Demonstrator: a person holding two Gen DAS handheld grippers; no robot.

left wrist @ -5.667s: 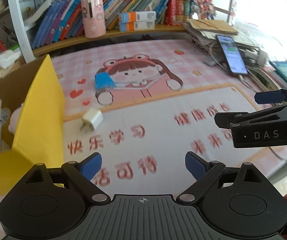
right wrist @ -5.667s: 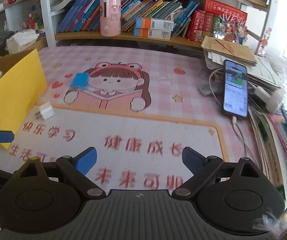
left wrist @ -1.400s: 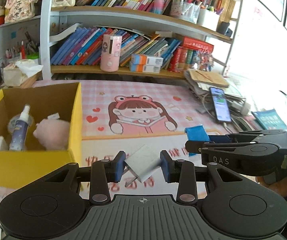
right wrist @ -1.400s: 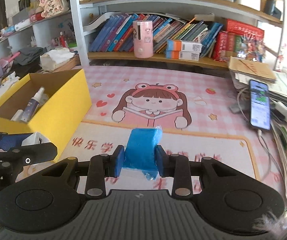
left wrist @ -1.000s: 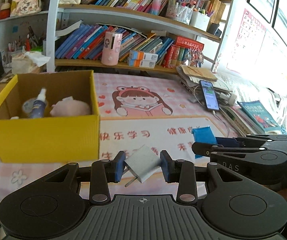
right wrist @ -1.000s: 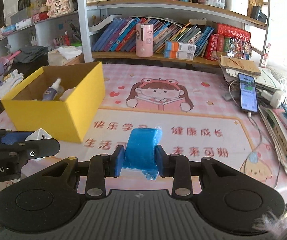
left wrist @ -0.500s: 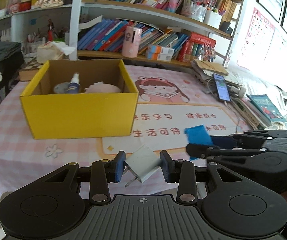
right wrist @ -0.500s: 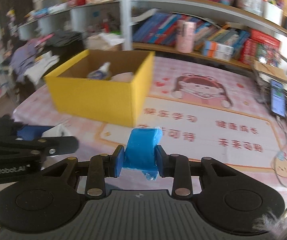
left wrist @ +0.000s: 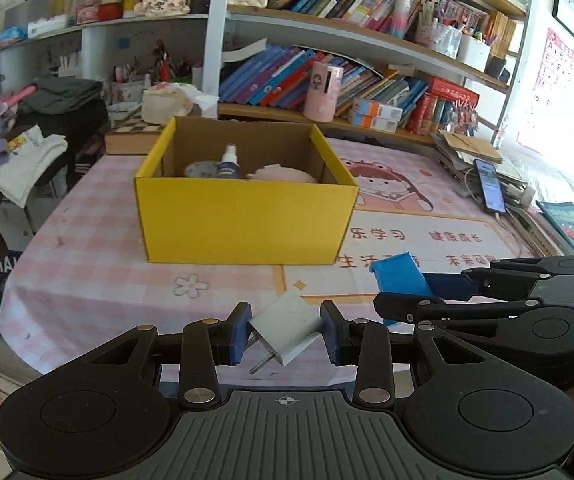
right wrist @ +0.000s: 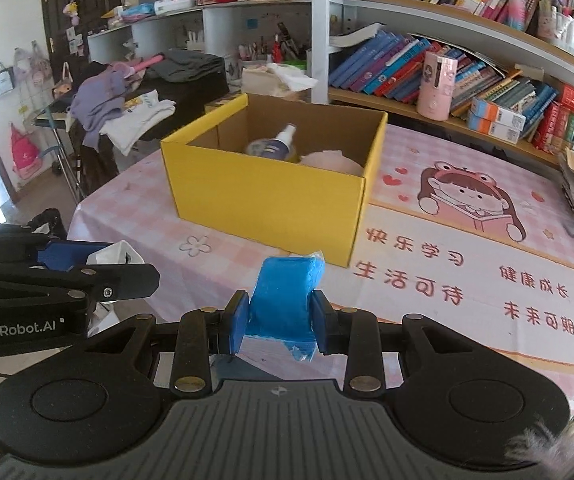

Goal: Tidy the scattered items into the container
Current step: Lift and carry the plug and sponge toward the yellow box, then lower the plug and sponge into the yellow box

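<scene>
- Clothes (right wrist: 119, 116) lie heaped on a stand off the counter's left edge; a tissue box (left wrist: 167, 104) stands behind the counter's far left corner.
- The left hand-held gripper (left wrist: 285, 334) is held over the counter's near edge, its blue pads closed on a white plug (left wrist: 287, 326). The plug sits tilted, its metal prongs pointing down and toward the camera.
- In the right wrist view the same left hand-held gripper (right wrist: 99, 258) comes in from the left side, the plug (right wrist: 115, 254) showing white between its fingers.
- The yellow box (left wrist: 243, 216) stands open on the counter (left wrist: 87, 280), toward the far left corner, on pink checked cloth. Inside it are a spray bottle (left wrist: 229, 164) upright, a round tin (left wrist: 201, 169) just left of the bottle, and a pink soft thing (left wrist: 283, 174) to the right.
- The right hand-held gripper (right wrist: 277, 326) is narrow, clamped on a blue packet (right wrist: 285, 302) that stands upright between the pads, its top above them. It is in front of the box's near right corner, clear of the box.
- In the left wrist view the right hand-held gripper (left wrist: 415, 292) reaches in from the right, with the packet (left wrist: 401, 278) at its tip.
- A mat (right wrist: 467, 264) with a cartoon girl and red characters covers the counter right of the box.
- A phone (left wrist: 491, 188) lies on stacked papers near the counter's right edge; books (left wrist: 287, 76) and a pink cup (left wrist: 323, 90) fill the shelf behind.
</scene>
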